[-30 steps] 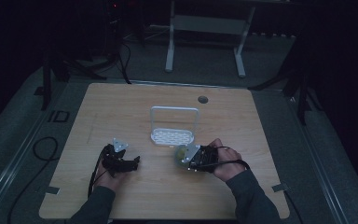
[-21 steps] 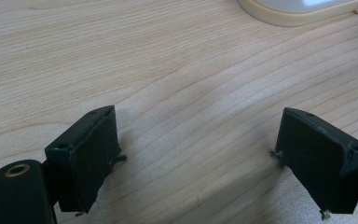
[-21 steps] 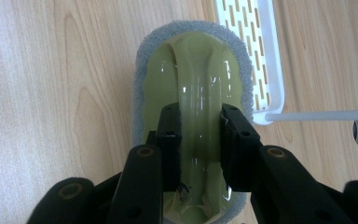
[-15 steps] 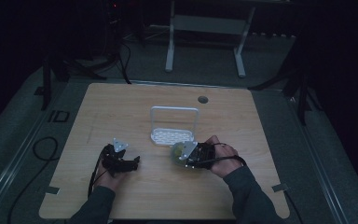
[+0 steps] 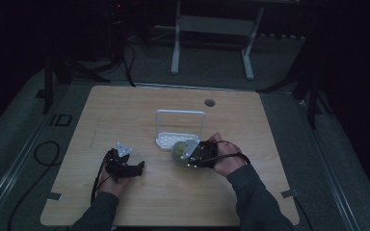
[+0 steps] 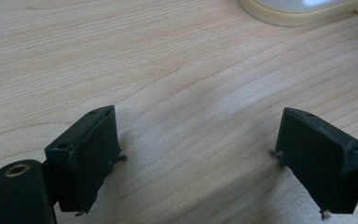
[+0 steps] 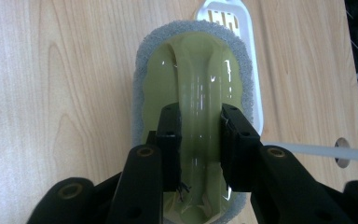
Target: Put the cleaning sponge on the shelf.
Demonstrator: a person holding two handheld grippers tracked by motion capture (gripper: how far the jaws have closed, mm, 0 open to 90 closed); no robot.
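Overhead, the left gripper (image 5: 136, 168) sits low over the light wooden table (image 5: 125, 110) at front left, while the right gripper (image 5: 189, 153) holds a pale green, grey-edged oval sponge scrubber (image 5: 177, 150) just in front of the white slotted tray with an upright wire frame (image 5: 179, 126). Left gripper view: its two black jaws stand wide apart over bare wood with nothing between them, the cream rim of the tray (image 6: 289, 14) at the top edge. Right gripper view: jaws are clamped on the raised green handle ridge of the scrubber (image 7: 193, 79), whose far end overlaps the tray (image 7: 247, 28).
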